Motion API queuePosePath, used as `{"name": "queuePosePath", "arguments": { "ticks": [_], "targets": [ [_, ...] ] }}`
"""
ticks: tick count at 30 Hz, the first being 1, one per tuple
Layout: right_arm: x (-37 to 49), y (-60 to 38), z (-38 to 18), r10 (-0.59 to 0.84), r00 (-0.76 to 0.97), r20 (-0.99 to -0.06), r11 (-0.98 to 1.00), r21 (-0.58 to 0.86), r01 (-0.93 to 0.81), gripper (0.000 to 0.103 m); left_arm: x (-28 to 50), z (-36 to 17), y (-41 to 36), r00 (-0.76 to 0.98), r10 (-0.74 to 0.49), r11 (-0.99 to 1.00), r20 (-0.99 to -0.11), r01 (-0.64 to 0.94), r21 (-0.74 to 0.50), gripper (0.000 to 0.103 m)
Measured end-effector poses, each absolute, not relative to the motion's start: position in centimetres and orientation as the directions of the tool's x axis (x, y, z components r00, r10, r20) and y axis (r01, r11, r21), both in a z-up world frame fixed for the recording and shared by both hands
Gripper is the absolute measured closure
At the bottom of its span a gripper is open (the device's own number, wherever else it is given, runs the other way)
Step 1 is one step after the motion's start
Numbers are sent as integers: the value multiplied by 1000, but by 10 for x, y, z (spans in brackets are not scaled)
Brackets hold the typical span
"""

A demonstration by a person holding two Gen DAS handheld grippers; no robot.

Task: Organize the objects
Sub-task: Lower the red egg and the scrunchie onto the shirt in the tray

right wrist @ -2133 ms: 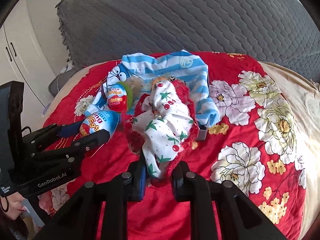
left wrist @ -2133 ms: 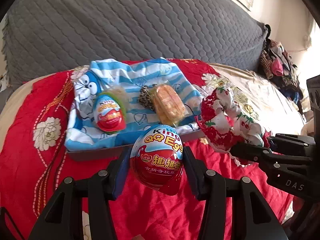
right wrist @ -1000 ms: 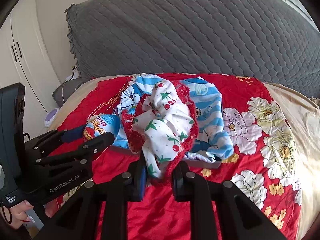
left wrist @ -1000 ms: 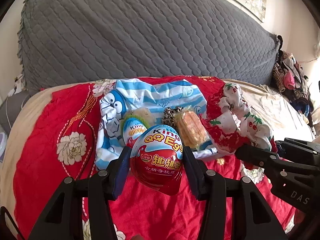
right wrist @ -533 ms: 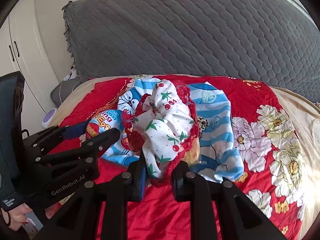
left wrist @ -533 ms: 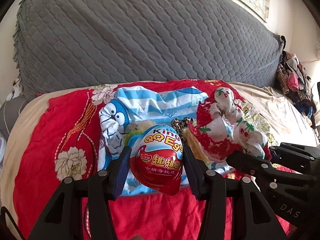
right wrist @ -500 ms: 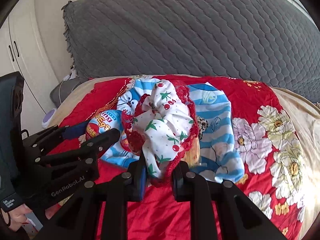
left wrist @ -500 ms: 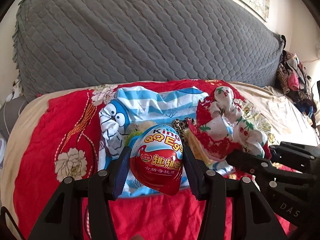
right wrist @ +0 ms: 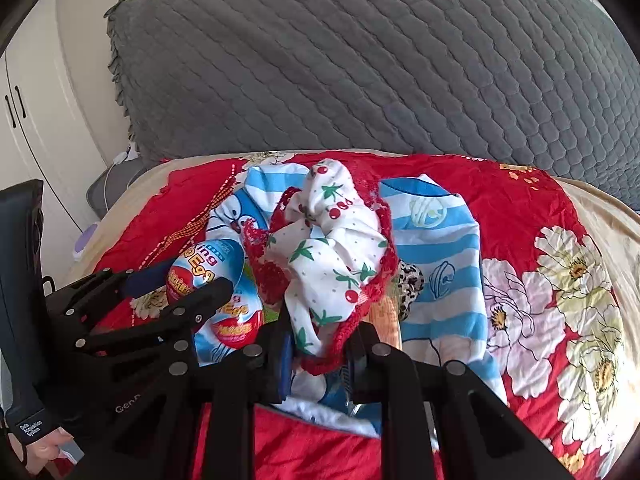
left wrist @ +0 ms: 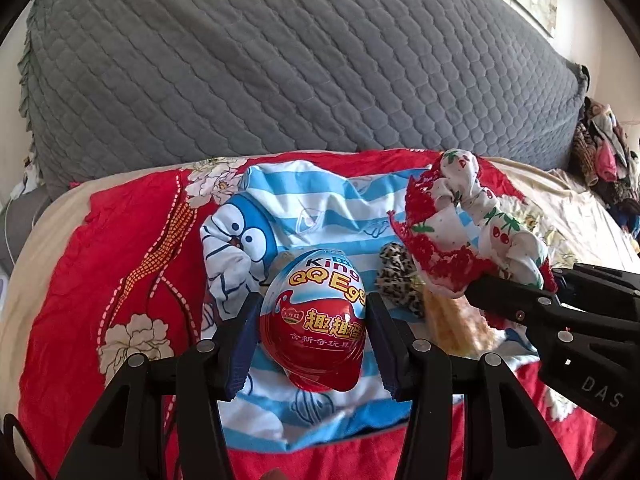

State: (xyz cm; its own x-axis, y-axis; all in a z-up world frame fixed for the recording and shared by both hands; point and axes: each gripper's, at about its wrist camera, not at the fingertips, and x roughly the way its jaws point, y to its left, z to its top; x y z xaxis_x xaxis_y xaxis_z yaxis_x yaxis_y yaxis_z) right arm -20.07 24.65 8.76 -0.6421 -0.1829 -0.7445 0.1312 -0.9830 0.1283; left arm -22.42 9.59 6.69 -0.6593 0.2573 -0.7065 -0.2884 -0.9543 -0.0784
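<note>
My left gripper (left wrist: 312, 340) is shut on a red and blue King QQ Egg (left wrist: 314, 316) and holds it above the blue striped Doraemon cloth (left wrist: 320, 208) that lines a tray. My right gripper (right wrist: 318, 354) is shut on a white cherry-print cloth with red lace (right wrist: 332, 252), also above the tray; it shows at the right of the left wrist view (left wrist: 460, 232). A second egg (right wrist: 236, 324) lies on the cloth below the held one (right wrist: 204, 268). A leopard-print item (left wrist: 398, 276) and an orange snack packet (left wrist: 456, 328) lie on the cloth too.
The tray sits on a red flowered bedspread (left wrist: 132, 256). A grey quilted headboard cushion (left wrist: 280, 64) rises behind. A pile of clothes (left wrist: 600, 156) lies at the far right. White cupboard doors (right wrist: 32, 120) stand at the left.
Both grippers have moved forward over the tray with their loads still held. The egg now hides the second egg in the left wrist view.
</note>
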Motion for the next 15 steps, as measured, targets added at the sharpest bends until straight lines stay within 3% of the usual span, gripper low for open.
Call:
{"name": "queuePosePath", "arguments": {
  "ticks": [15],
  "targets": [
    [-237, 258, 60, -165, -610, -775, -986, 122, 112, 83, -258, 55, 108, -660, 255, -956, -707, -281, -82, 50]
  ]
}}
